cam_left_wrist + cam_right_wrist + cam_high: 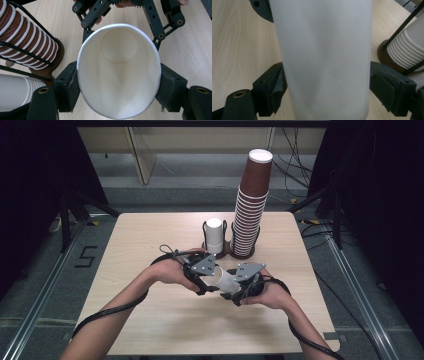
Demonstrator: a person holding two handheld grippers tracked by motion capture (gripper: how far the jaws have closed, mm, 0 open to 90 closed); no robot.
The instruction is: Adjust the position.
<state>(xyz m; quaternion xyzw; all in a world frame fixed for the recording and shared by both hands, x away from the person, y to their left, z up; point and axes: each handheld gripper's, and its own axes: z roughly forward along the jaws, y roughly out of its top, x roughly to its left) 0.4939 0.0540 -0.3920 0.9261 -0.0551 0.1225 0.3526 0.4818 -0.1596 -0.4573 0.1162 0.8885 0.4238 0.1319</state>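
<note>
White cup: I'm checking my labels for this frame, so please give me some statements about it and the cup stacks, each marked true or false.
1. The left tongs squeeze the white cup at its open rim. True.
2. The white cup has liquid in it. False: the left gripper view looks straight into it, and it is empty.
3. The brown stack lies on its side on the table. False: it stands upright in the holder.
4. The white stack is shorter than the brown stack. True.
</note>
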